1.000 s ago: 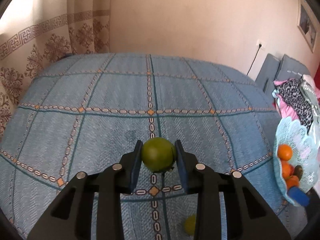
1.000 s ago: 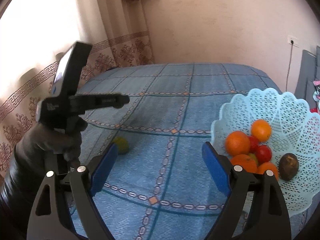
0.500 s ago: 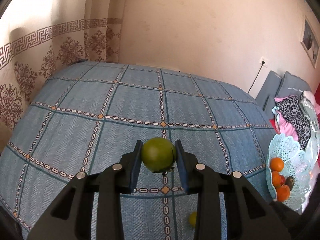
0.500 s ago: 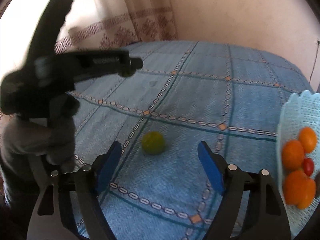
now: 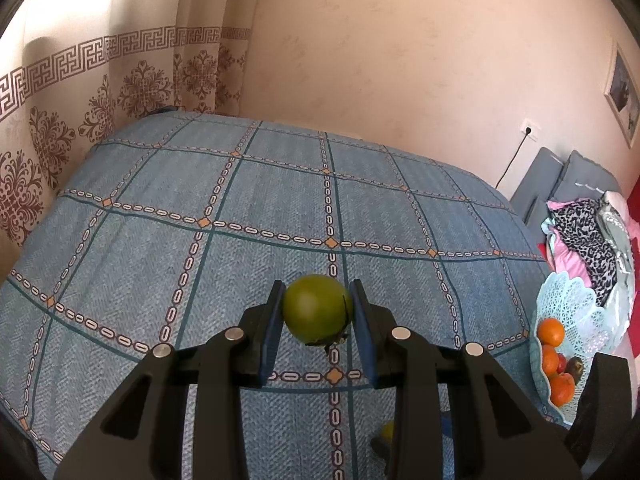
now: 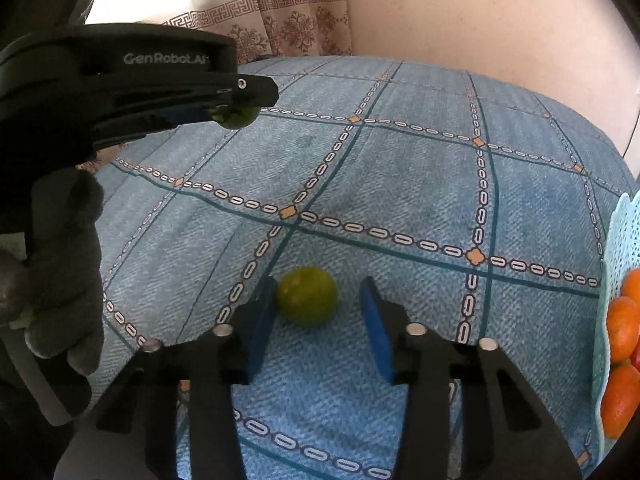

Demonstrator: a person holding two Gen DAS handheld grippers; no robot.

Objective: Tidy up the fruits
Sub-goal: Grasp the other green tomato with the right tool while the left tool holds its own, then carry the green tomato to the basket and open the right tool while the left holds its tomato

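My left gripper (image 5: 318, 312) is shut on a green round fruit (image 5: 316, 308) and holds it well above the blue bedspread; the gripper also shows in the right wrist view (image 6: 240, 114) at upper left. My right gripper (image 6: 318, 304) is open, low over the bed, with a second green fruit (image 6: 307, 296) between its blue pads (image 6: 376, 328), closer to the left pad. A pale lace basket (image 5: 572, 312) with oranges (image 5: 551, 332) and other fruit sits at the right; its rim (image 6: 616, 240) shows in the right wrist view.
The blue patterned bedspread (image 6: 400, 184) covers the whole work surface. A patterned curtain (image 5: 80, 120) hangs at the left and back. Grey cushions (image 5: 560, 176) and a pile of clothes (image 5: 588, 232) lie beyond the basket. A wall socket with cable (image 5: 528, 128) is on the wall.
My right gripper has swung left and moved down to the green fruit on the bed, which now sits between its pads. My left gripper has lifted higher with its fruit.
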